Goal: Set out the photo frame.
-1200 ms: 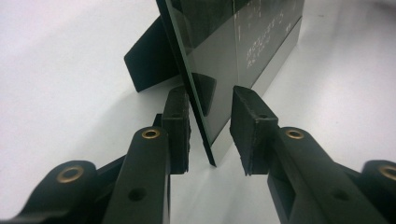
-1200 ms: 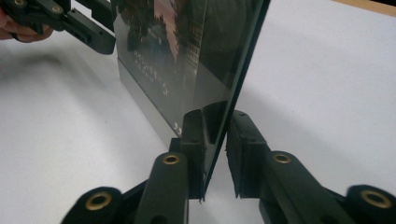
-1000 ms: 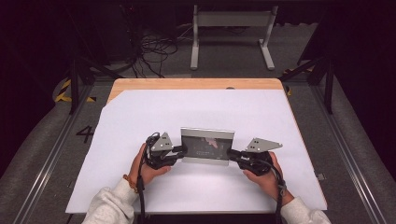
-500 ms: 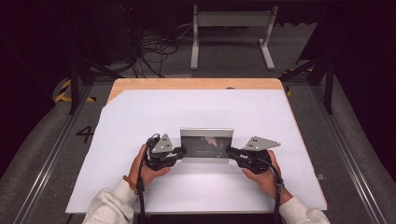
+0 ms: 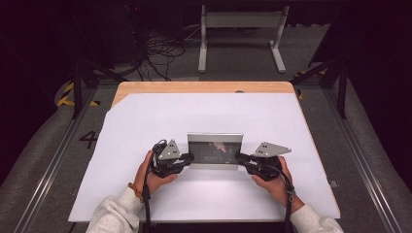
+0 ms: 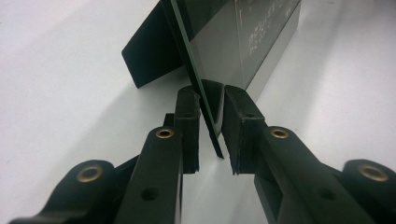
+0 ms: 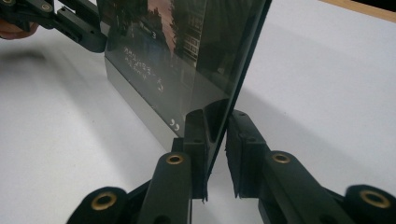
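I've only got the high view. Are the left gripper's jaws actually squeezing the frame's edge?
Observer: Not squeezing. The left gripper straddles the glass edge of the picture frame, with a gap at one pad.
Operator: And the right one?
Observer: The right gripper straddles the opposite edge; one pad lies against the glass, and a slim gap shows at the other.
Operator: Would it stand alone?
Observer: Probably; a black stand props it from behind on the table.
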`<move>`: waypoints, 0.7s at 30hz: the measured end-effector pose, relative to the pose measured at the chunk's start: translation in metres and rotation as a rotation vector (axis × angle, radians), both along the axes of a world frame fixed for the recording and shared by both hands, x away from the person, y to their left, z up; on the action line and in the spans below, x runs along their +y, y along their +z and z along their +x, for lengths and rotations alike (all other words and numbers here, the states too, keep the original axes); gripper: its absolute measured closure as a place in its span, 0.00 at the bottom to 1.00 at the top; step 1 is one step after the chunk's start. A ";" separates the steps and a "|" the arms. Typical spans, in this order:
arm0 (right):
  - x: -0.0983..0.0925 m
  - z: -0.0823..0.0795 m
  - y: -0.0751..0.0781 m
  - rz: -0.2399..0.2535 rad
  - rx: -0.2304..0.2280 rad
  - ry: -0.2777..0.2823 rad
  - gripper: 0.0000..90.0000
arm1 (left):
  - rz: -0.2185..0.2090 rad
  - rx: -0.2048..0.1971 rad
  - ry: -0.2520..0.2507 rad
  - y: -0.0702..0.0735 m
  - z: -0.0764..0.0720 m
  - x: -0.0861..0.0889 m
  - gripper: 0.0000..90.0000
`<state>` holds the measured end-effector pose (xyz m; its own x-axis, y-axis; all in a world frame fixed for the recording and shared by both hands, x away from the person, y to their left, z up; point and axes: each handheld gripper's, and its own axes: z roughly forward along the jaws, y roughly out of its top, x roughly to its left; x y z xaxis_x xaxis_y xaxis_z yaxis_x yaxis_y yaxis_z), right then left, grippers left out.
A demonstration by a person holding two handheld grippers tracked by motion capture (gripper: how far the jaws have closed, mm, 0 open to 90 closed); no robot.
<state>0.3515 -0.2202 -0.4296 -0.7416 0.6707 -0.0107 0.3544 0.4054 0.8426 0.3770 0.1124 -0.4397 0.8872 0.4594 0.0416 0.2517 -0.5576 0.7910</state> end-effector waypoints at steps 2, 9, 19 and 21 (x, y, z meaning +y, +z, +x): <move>0.001 -0.001 0.000 -0.017 -0.012 0.002 0.88 | -0.002 0.001 -0.001 0.000 0.000 0.000 0.85; 0.001 -0.001 0.001 -0.019 -0.013 0.002 0.88 | 0.001 -0.002 -0.002 0.000 0.000 0.000 0.85; -0.002 -0.002 0.001 -0.033 -0.019 0.007 0.90 | 0.017 -0.014 0.000 -0.001 -0.001 0.002 0.86; -0.003 -0.002 0.001 -0.035 -0.019 0.007 0.91 | 0.016 -0.015 0.000 0.000 -0.002 0.002 0.86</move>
<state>0.3493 -0.2235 -0.4282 -0.7455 0.6648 -0.0487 0.3353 0.4372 0.8345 0.3752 0.1141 -0.4401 0.8864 0.4587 0.0623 0.2398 -0.5701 0.7858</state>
